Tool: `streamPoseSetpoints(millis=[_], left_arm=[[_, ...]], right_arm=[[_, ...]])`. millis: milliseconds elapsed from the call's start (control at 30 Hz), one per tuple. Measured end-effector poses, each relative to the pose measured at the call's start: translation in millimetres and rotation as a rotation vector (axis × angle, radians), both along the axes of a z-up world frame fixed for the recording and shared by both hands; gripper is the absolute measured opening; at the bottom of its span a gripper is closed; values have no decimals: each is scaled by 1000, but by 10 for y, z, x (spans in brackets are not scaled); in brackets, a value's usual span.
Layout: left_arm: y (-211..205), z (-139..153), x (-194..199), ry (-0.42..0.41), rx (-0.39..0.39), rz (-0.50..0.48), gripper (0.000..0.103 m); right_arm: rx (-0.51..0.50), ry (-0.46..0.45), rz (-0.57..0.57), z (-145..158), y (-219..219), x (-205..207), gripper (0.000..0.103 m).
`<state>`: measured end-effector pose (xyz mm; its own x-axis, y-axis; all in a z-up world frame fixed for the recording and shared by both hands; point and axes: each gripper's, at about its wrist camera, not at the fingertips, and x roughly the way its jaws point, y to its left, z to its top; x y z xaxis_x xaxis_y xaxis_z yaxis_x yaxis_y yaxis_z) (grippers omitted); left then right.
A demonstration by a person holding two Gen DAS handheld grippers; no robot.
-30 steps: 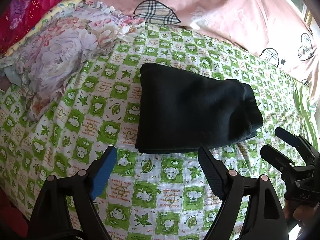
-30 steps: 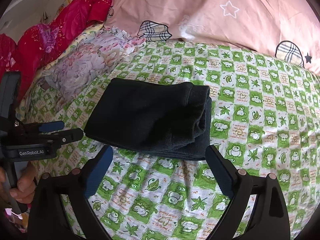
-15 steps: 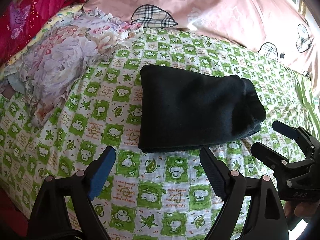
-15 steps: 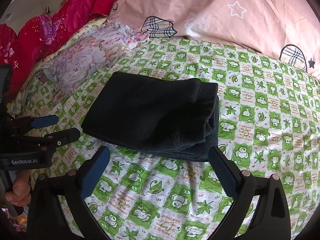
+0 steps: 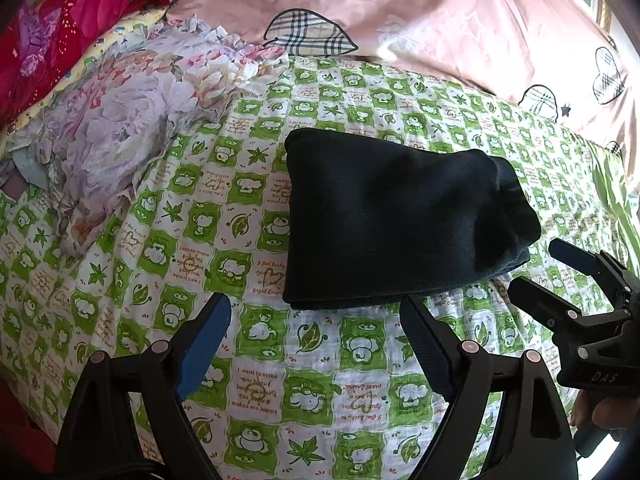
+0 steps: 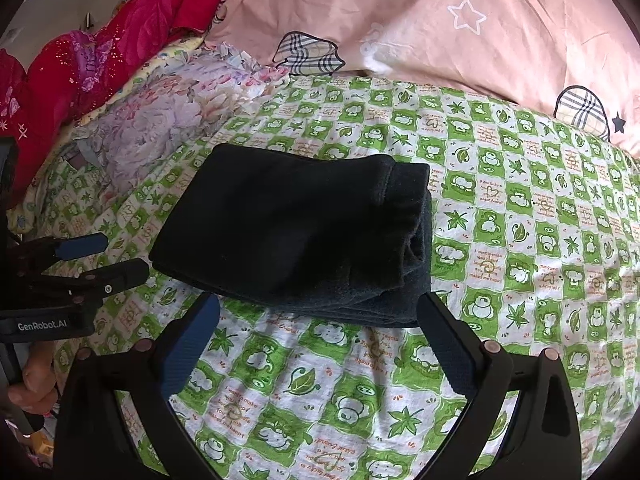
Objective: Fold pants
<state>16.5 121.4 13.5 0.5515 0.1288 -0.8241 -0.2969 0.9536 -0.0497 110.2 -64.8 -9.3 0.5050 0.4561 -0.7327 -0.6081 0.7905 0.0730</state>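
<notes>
Pants (image 5: 396,220) lay as a compact dark bundle near the middle of the green-checked sheet (image 5: 256,364), already doubled over into several layers, with the pink quilt (image 5: 420,20) beyond and a floral cloth (image 5: 120,128) well off to the left. Neither tool touched the fabric. The left gripper (image 5: 316,332) hovered just short of the bundle's near edge, its jaws spread wide with nothing between them; the right gripper (image 6: 320,330) did likewise at the near right corner, jaws equally spread and empty.

Judging by that tidy rectangle, the folding looked finished or nearly so, and the step in hand seemed to be a release and check. Any further move would call for little more than smoothing the top layer or squaring the loose end, done with a light pinch so the stack would not slide apart.

From the right wrist, the layered end of the bundle showed plainly: a gathered band and stacked edges along its right side, with the lower layer poking out a bit past the upper. It also showed a hand (image 6: 34,376) gripping the left tool's handle. From the left wrist that end appeared only as a rounded lump, but the bundle's straight left edge was clear, as was the right gripper (image 5: 548,264) off to the side.
</notes>
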Motion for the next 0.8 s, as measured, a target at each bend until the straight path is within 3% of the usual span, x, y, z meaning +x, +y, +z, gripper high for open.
streamPoseSetpoints(millis=[800], left_arm=[[3,34,-9,-31,48,-9,87]], right_arm=[[14,-26,-3,7,7,31,99]])
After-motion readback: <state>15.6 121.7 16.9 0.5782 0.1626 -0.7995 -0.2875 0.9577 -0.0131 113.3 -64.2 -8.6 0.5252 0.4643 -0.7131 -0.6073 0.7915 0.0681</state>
